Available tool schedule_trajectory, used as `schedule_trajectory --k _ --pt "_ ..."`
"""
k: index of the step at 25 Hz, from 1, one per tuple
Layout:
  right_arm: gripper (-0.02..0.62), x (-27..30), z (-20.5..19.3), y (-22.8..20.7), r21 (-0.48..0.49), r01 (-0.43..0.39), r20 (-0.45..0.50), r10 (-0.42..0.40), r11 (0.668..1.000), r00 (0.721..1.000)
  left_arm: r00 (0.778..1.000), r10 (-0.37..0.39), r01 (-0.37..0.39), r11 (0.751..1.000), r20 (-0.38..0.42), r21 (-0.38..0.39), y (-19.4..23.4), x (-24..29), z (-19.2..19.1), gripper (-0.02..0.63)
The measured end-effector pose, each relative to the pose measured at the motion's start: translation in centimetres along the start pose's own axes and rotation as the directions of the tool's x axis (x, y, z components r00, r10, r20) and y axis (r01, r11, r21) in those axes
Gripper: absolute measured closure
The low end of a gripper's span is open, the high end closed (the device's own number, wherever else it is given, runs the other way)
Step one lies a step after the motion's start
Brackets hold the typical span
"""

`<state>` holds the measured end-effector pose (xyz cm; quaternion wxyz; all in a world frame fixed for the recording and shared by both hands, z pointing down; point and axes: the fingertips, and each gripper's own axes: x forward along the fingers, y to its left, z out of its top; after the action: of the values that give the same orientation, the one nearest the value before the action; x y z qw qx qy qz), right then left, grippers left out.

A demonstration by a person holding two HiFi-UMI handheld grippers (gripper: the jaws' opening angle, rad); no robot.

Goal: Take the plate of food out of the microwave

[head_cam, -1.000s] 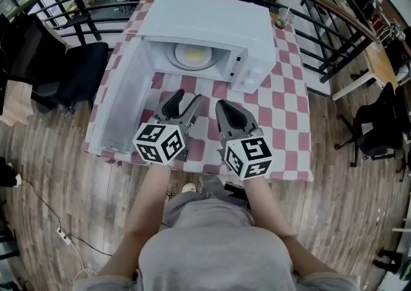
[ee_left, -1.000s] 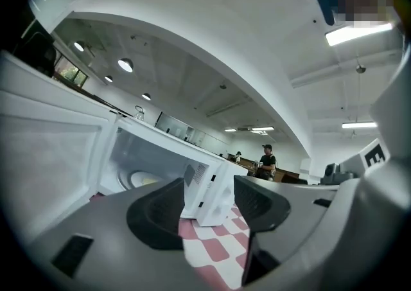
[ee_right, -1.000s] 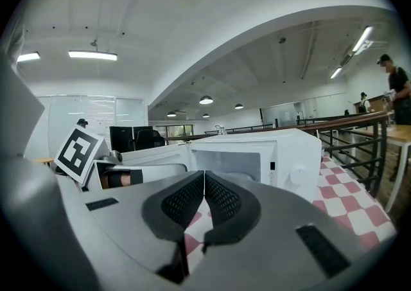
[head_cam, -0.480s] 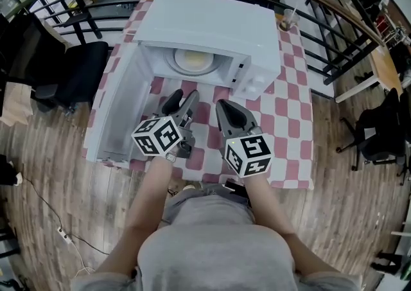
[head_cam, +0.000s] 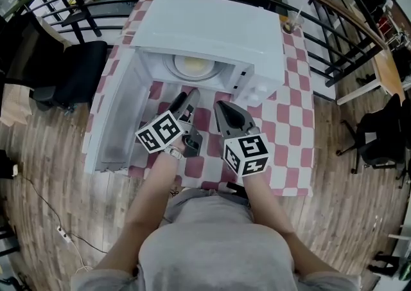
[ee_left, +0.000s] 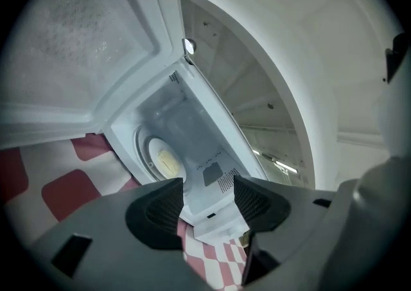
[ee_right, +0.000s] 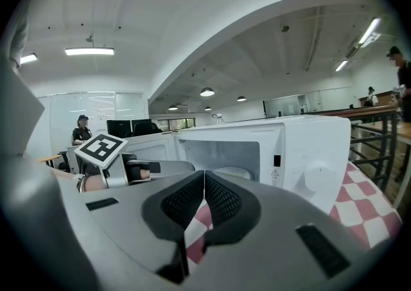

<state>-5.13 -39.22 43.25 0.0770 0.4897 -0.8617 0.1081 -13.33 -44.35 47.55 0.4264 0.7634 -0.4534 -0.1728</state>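
- Right tongs (head_cam: 226, 111) are closed and empty, low over the table (head_cam: 292, 116); no help until they part.
- Left tongs (head_cam: 183, 99) are parted, empty and rolled; they could clip the open door (head_cam: 119, 113).
- Plate of food (head_cam: 192, 65) sits inside the microwave (head_cam: 212, 26); a one-sided pinch may tip it.

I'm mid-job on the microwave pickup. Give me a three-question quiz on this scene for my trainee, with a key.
1. True or false: the door of the microwave stands open.
2. Where is the plate of food? A: on top of the microwave. B: inside the microwave. C: on the open door.
3. Which one has its jaws shut together with nothing between them, the left claw or the right claw?

Key: 1 true; 2 B; 3 the right claw (the left claw's jaws stand apart and empty).
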Motion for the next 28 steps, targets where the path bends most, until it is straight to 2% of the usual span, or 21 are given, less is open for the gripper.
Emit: schedule_trajectory --k 7,13,19,28 --pt "0.569 1.6 -0.7 -0.9 0.002 -0.020 -0.025 0.020 1.000 0.999 0.997 0.075 -0.071 0.985 0.019 -0.158 3.3 2.7 0.4 0.362" --pt "0.569 3.2 -1.6 -1.0 -0.001 -0.053 -0.059 0.053 0.999 0.997 0.983 0.181 -0.175 0.935 -0.011 -0.310 7.1 4.4 -0.4 0.362" --pt "0.569 4.6 -2.3 -1.7 0.016 -0.062 -0.083 0.063 0.998 0.995 0.971 0.236 -0.237 0.895 -0.051 -0.378 9.4 6.0 -1.0 0.362" --pt "0.569 5.6 -3.7 -3.2 0.037 -0.040 -0.117 0.044 0.999 0.992 0.939 0.323 -0.342 0.845 -0.115 -0.411 12.3 8.1 -1.9 0.362"
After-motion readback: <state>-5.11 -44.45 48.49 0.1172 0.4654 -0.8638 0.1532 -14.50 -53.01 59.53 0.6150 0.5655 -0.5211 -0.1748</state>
